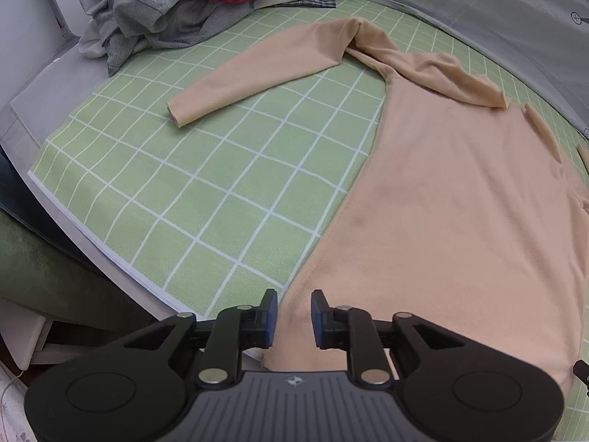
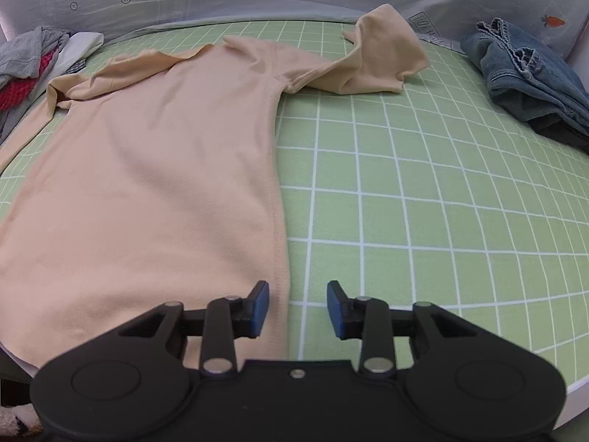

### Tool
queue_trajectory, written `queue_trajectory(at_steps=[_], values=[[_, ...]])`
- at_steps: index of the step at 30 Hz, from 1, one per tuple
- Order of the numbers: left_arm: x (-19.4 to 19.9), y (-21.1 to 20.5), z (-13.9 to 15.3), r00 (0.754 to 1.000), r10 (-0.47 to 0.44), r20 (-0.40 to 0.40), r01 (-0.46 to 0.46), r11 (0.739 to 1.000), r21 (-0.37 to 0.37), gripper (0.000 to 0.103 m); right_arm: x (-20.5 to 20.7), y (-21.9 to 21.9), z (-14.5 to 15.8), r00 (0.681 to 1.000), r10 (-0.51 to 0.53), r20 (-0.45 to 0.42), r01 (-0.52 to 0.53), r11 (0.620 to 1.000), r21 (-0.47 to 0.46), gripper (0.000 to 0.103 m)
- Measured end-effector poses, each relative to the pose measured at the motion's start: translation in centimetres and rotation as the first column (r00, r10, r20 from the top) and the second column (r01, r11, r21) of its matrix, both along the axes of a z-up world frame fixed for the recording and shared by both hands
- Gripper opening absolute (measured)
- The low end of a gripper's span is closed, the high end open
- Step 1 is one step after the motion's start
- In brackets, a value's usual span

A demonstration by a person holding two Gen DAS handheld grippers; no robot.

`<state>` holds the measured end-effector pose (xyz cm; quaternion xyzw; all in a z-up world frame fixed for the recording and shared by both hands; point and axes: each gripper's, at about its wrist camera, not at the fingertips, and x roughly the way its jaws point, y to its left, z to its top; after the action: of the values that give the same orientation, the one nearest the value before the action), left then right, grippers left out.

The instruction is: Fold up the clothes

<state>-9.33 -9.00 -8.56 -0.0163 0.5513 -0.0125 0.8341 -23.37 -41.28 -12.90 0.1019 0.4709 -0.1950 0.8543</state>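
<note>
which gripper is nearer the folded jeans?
Right. The folded jeans lie far right of the right gripper, beyond open mat. The left gripper sits at the shirt's opposite side; no jeans in its view.

Left gripper (image 1: 293,318) is showing black linkage arms, blue finger pads (image 1: 271,319), silver pivot pins, a ribbed grey centre plate with small logo. Right gripper (image 2: 297,308) is showing the same black build, blue pads (image 2: 260,308), one centre screw.
</note>
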Motion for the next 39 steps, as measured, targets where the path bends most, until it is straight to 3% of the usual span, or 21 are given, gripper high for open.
queue_trajectory(at_steps=[3, 5, 8, 19, 26, 31, 33, 34, 35, 37, 39], values=[[1.1, -1.5, 0.8, 0.998, -0.044, 0.040, 0.044, 0.999, -0.003, 0.040, 0.5, -1.4, 0.1, 0.999, -0.035, 0.017, 0.035, 0.999, -0.001, 0.063], [1.9, -2.9, 0.9, 0.995, -0.087, 0.050, 0.087, 0.996, 0.001, 0.041, 1.0, -2.3, 0.0, 0.998, -0.059, 0.028, 0.059, 0.998, -0.008, 0.089], [3.0, -5.1, 0.5, 0.987, -0.150, 0.048, 0.151, 0.989, 0.002, 0.041, 2.3, -3.6, 0.3, 0.996, -0.078, 0.052, 0.080, 0.997, -0.024, 0.096], [9.5, -14.2, -1.3, 0.948, -0.317, 0.022, 0.317, 0.948, 0.008, 0.045, 8.7, -9.8, 2.0, 0.975, -0.148, 0.167, 0.160, 0.985, -0.058, 0.100], [14.2, -18.7, -4.0, 0.932, -0.359, -0.047, 0.360, 0.933, 0.011, 0.046, 16.9, -16.5, 3.6, 0.959, -0.173, 0.226, 0.217, 0.958, -0.189, 0.100], [14.9, -20.3, -4.6, 0.923, -0.386, -0.016, 0.386, 0.920, 0.066, 0.057, 22.5, -21.9, 3.7, 0.963, -0.161, 0.215, 0.212, 0.947, -0.242, 0.100], [14.9, -20.2, -4.6, 0.931, -0.366, -0.011, 0.366, 0.929, 0.059, 0.058, 24.3, -23.6, 2.9, 0.973, -0.170, 0.159, 0.203, 0.954, -0.222, 0.094], [15.0, -20.1, -4.7, 0.934, -0.358, -0.010, 0.358, 0.932, 0.055, 0.059, 24.7, -24.3, 2.3, 0.976, -0.175, 0.129, 0.198, 0.961, -0.193, 0.081], [15.0, -20.1, -4.6, 0.935, -0.355, -0.010, 0.355, 0.933, 0.055, 0.059, 24.5, -24.9, 1.9, 0.975, -0.189, 0.119, 0.206, 0.966, -0.155, 0.060], [15.0, -20.2, -4.6, 0.937, -0.350, -0.014, 0.350, 0.935, 0.059, 0.059, 23.3, -25.5, 1.4, 0.965, -0.227, 0.127, 0.240, 0.966, -0.096, 0.032], [15.0, -20.3, -4.5, 0.940, -0.341, -0.024, 0.342, 0.938, 0.063, 0.059, 21.0, -25.6, 1.3, 0.947, -0.275, 0.166, 0.289, 0.955, -0.069, 0.022]])
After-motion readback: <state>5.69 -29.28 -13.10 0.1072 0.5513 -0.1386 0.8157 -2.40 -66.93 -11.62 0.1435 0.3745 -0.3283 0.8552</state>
